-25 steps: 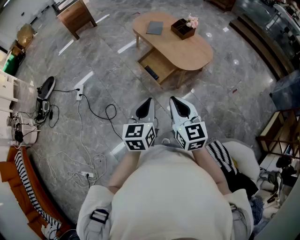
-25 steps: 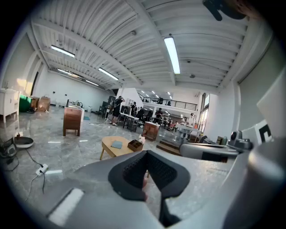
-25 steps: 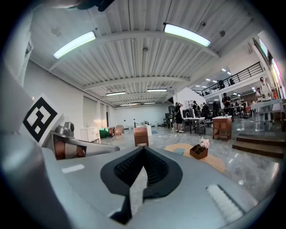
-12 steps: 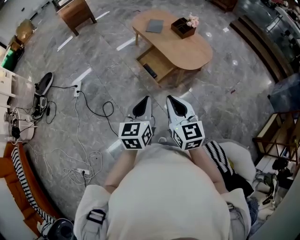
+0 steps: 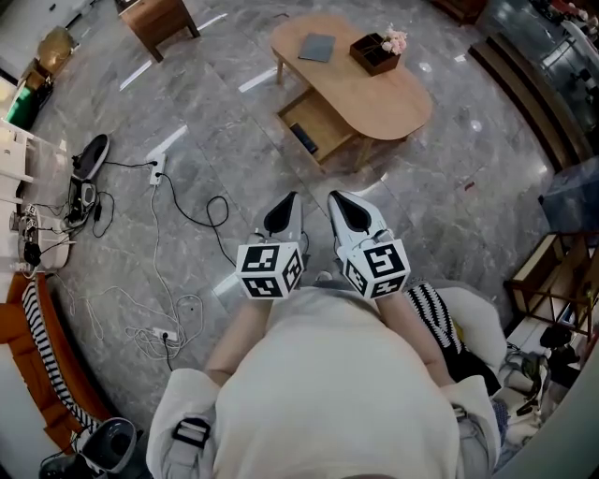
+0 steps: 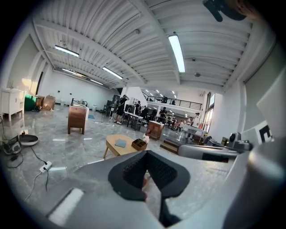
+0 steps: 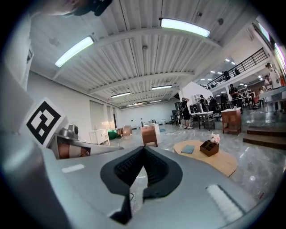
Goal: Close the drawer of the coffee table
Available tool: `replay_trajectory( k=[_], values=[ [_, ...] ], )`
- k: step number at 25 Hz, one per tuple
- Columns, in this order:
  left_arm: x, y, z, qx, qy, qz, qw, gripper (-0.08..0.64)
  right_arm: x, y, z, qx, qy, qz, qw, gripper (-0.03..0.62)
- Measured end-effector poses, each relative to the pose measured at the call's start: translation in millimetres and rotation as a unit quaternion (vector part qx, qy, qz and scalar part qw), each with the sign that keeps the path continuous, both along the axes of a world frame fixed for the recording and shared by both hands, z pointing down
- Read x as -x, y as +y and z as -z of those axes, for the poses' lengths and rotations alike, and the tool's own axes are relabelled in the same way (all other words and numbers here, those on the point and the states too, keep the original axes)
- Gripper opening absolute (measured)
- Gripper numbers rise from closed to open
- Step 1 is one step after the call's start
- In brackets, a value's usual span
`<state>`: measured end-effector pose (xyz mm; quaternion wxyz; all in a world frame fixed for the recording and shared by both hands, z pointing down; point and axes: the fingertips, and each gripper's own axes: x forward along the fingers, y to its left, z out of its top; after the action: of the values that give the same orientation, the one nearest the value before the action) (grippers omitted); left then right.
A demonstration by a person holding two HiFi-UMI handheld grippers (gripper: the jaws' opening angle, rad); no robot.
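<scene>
Coffee table (image 5: 393, 103) on grey floor (image 5: 449, 206). Its drawer (image 5: 323, 123) is pulled out on the side facing the grippers, w/ dark item (image 5: 303, 138) inside. L gripper (image 5: 296, 198) & R gripper (image 5: 333, 196) both clenched, empty, side by side, well short of table.

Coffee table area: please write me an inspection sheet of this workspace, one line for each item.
Surface: grey polished floor; oval wooden coffee table stands ahead of the person.
Job's things: drawer stands pulled out, a dark flat thing inside.
Clutter: grey flat pad and dark box with flowers on the tabletop.
Grippers: left claw and right claw both shut, empty, short of the drawer.
Cables: black cable and white power strip on the floor at the left.
Surroundings: wooden side table; people at benches in the distance.
</scene>
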<state>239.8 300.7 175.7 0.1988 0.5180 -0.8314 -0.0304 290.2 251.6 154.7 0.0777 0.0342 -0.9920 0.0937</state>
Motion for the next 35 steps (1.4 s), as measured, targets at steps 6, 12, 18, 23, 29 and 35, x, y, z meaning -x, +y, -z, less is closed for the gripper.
replay_trajectory(
  k=[6,12,18,23,29,35],
  values=[
    [24.3,-14.4,-4.8,0.006,0.006,0.006,0.9999,0.0,15.8,-18.8,-5.9,0.003,0.008,-0.003,1.0,0.0],
    [59.4,-39.4,-6.8,0.007,0.003,0.0,1.0,0.0,40.5,-45.6,-10.4,0.007,0.007,-0.022,1.0,0.0],
    [116.2,-68.8,-13.4,0.009,0.006,-0.025,0.9996,0.0,94.8,-70.8,-17.6,0.011,0.014,-0.037,0.999,0.0],
    [176.8,-91.1,-10.5,0.017,0.013,-0.059,0.998,0.0,153.2,-89.0,-6.7,0.01,0.017,-0.066,0.998,0.0],
    [250.5,-132.4,-11.1,0.032,0.011,-0.12,0.9922,0.0,224.2,-128.1,3.9,0.008,0.005,-0.13,0.991,0.0],
    [307.3,-170.5,-11.7,0.036,0.014,-0.185,0.9819,0.0,280.2,-164.3,2.1,0.017,0.01,-0.194,0.981,0.0]
  ],
)
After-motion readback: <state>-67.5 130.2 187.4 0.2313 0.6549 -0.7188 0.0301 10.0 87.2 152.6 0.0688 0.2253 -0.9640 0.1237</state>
